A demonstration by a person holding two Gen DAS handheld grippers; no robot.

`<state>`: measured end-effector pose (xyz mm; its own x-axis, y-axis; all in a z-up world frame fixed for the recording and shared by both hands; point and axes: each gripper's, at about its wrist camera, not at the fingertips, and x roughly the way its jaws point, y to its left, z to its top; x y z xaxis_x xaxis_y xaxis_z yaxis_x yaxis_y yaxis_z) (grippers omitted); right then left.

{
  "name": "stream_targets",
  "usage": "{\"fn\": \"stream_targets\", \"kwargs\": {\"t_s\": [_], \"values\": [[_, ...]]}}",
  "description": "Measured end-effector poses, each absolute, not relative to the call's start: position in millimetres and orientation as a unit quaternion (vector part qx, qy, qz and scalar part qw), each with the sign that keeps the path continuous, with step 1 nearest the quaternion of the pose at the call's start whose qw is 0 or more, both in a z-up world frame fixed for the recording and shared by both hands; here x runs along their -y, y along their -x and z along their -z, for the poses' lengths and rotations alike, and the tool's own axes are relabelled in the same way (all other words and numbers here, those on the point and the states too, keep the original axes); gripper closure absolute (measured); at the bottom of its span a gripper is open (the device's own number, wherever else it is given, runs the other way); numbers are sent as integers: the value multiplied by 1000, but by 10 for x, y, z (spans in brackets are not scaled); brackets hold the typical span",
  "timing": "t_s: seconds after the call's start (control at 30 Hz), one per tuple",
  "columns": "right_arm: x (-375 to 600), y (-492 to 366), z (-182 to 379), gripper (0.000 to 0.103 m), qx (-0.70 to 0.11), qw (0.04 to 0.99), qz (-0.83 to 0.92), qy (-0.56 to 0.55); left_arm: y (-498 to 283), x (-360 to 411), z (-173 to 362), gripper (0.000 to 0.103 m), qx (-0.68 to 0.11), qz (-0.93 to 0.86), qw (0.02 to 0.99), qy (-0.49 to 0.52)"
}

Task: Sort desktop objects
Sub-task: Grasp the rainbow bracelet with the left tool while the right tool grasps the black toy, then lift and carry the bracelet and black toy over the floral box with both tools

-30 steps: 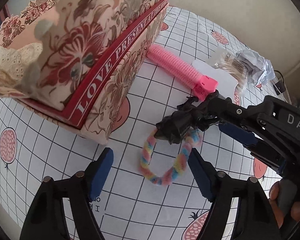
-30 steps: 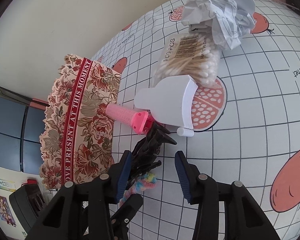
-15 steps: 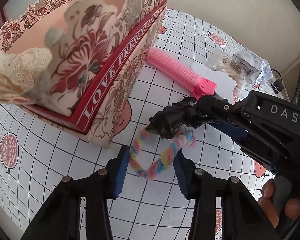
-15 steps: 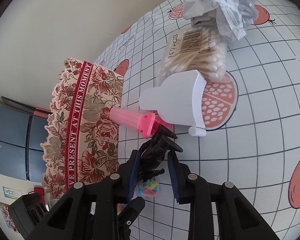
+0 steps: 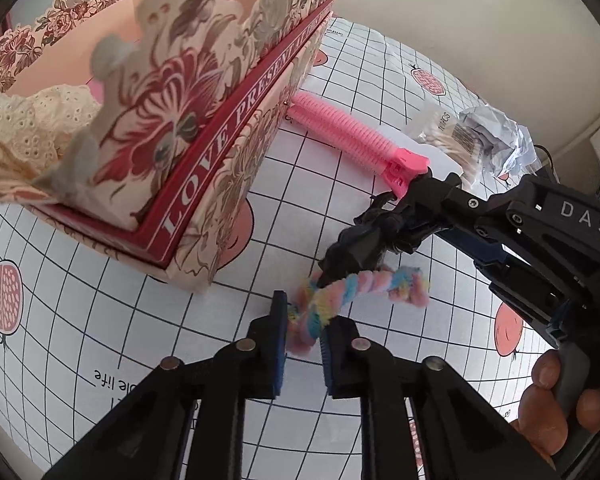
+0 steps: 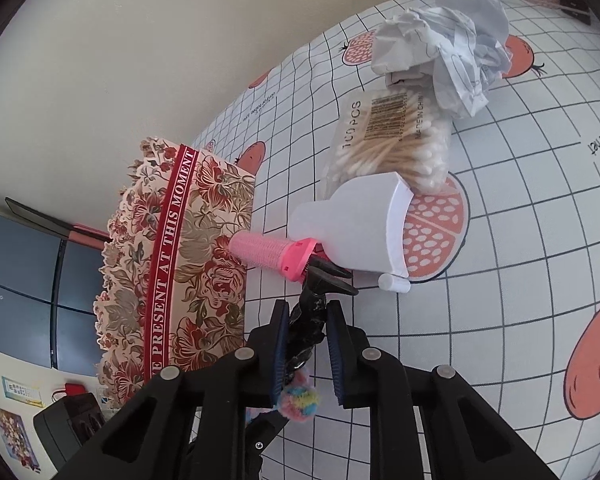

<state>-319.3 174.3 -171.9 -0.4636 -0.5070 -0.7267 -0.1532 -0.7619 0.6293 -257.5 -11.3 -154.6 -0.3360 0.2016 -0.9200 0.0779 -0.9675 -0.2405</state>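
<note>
the left gripper (image 5: 303,342) clamps a pastel fuzzy braided loop (image 5: 356,292); the right gripper (image 6: 308,334) clamps a black claw clip (image 6: 320,296), seemingly touching the loop. floral cardboard box (image 5: 220,168) and pink ridged roller (image 5: 356,140) crowd close.

a white tablecloth (image 6: 520,240) with a dark grid, red pomegranate prints and small printed words covers the whole surface. a plain cream wall (image 6: 140,60) rises right behind the tablecloth's far edge. past its left edge, lower down, stand dark blue panels (image 6: 16,280). below them are a black device (image 6: 68,428) with a small red item (image 6: 74,389) just beside it, a small printed card (image 6: 22,392) and a colourful picture (image 6: 14,436). at the tablecloth's far right corner lies a black plug (image 6: 572,0) with a pale cable.
</note>
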Motion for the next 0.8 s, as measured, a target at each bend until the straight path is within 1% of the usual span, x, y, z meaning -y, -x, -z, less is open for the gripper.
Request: {"fn": "stream_targets", "kwargs": {"t_s": [0.27, 0.37, 0.43, 0.53, 0.63, 0.7, 0.8], "values": [[-1865, 3197, 1618, 86, 318, 111, 803, -492, 2601, 33, 1521, 92, 136, -804, 56, 577], [-1958, 3230, 1577, 86, 312, 109, 808, -488, 2594, -41, 1443, 94, 150, -802, 81, 573], [-2023, 3312, 1529, 86, 296, 103, 810, -495, 2610, -106, 1385, 94, 134, -804, 87, 573], [-2231, 3372, 1339, 86, 304, 94, 815, -485, 2760, -233, 1299, 95, 122, -810, 93, 566], [-2376, 3340, 1022, 86, 320, 95, 830, -447, 2791, -309, 1135, 95, 127, -820, 111, 547], [-2376, 3281, 854, 86, 313, 101, 845, -423, 2753, -355, 1058, 95, 124, -828, 118, 534], [-2304, 3215, 724, 86, 295, 94, 856, -414, 2700, -342, 1005, 95, 123, -832, 125, 526]]}}
